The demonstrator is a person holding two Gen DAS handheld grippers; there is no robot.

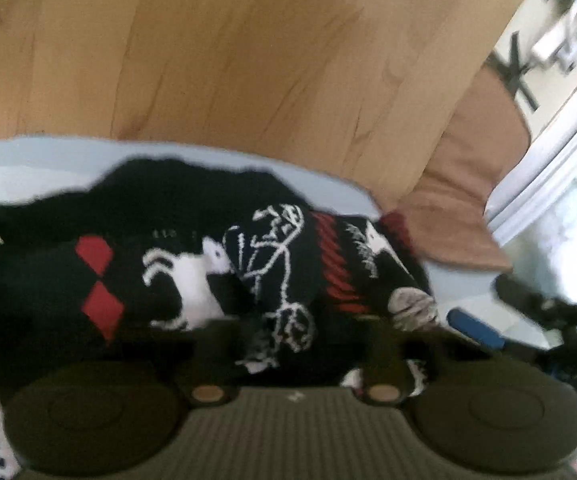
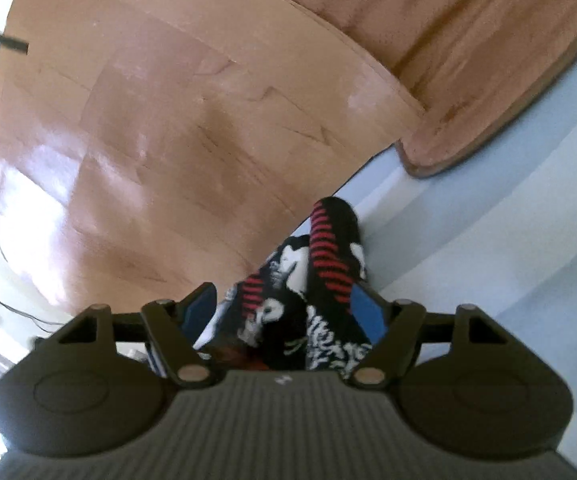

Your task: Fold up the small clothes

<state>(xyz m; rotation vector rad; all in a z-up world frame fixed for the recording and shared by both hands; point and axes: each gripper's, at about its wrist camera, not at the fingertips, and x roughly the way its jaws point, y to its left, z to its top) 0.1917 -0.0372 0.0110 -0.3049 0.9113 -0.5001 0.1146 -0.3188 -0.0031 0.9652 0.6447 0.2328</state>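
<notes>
Black patterned garment [image 2: 320,280], marked with red stripes and white figures, lies bunched between the spread fingers of the right gripper [image 2: 284,312], whose blue pads [image 2: 368,312] stand clear on either side of the cloth without pressing it. The left gripper [image 1: 292,344] has its fingers drawn close together and buried in the same dark fabric [image 1: 208,272], though blur prevents confirming whether cloth is actually pinched. The garment rests on a pale blue surface [image 2: 488,240] at its edge, with wooden floor [image 2: 168,120] and a brown mat [image 2: 468,60] beyond.
</notes>
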